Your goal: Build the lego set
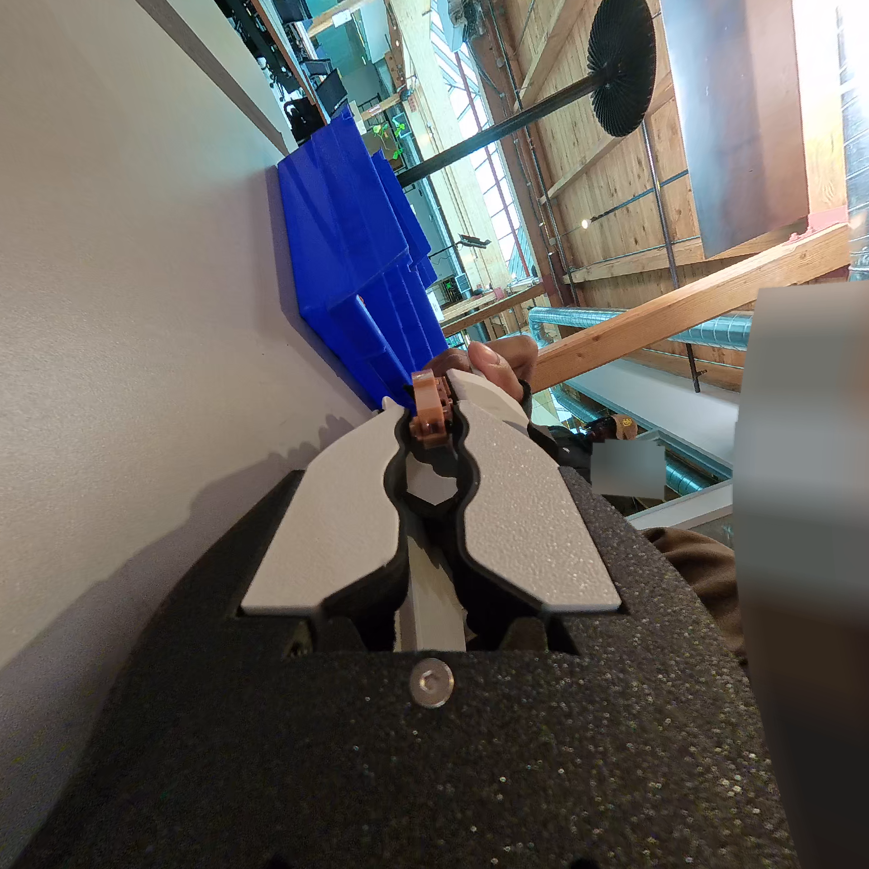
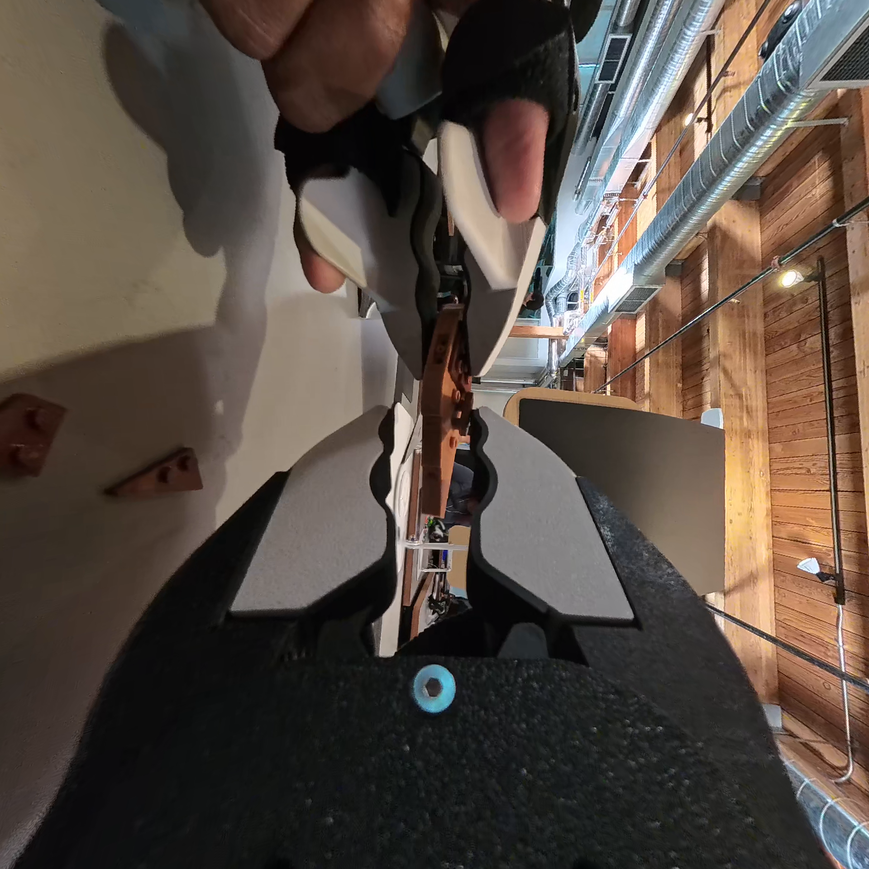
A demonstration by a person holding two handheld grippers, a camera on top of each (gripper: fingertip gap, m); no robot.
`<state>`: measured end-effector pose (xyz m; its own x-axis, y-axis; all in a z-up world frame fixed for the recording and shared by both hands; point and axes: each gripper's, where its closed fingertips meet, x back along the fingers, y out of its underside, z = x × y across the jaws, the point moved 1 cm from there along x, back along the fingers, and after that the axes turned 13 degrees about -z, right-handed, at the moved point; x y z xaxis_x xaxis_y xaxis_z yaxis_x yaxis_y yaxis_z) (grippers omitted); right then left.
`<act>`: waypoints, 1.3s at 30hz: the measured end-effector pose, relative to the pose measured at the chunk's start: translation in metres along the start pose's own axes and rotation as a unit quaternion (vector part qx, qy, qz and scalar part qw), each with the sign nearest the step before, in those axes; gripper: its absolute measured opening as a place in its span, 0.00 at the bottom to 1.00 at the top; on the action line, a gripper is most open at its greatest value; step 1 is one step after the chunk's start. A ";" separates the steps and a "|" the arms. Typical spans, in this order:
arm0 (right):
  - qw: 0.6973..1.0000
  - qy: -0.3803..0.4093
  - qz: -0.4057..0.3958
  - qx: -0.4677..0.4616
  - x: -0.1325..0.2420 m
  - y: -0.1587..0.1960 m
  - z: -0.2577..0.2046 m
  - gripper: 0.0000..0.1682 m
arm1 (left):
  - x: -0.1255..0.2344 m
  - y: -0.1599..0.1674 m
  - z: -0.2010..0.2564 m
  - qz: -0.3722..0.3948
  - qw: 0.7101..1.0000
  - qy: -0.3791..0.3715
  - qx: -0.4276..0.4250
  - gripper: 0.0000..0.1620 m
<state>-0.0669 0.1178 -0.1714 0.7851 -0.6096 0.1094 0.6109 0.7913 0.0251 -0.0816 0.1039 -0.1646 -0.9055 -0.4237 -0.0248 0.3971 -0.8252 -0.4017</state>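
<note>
My left gripper [image 1: 430, 416] is shut on a small brown lego assembly [image 1: 425, 397] and holds it by its tips above the white table [image 1: 117, 282]. In the right wrist view the same assembly [image 2: 435, 451] shows edge-on, a long brown plate with small pieces on one side. The left gripper [image 2: 446, 371] clamps its far end from above, held by a gloved hand [image 2: 357, 61]. My right gripper [image 2: 432, 418] has its jaws apart around the near end. Its right finger touches the studded side and a gap shows on the left. One of its fingers [image 1: 489, 399] appears just beyond the assembly in the left wrist view.
A blue plastic bin [image 1: 348, 244] stands on the table just behind the grippers. Two loose brown wedge pieces [image 2: 28, 432] [image 2: 160, 479] lie on the table [image 2: 117, 329] beside the right gripper. A person's brown sleeve [image 1: 696, 578] is close on the right.
</note>
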 end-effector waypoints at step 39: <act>0.996 0.070 0.003 0.050 -0.006 0.001 0.004 0.09 | -0.002 0.003 0.001 -0.006 1.000 0.014 0.016 0.10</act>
<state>-0.0712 0.1220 -0.1680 0.8000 -0.5992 -0.0304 0.5979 0.7920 0.1239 -0.0781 0.1022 -0.1647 -0.9140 -0.4031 -0.0461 0.3901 -0.8420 -0.3726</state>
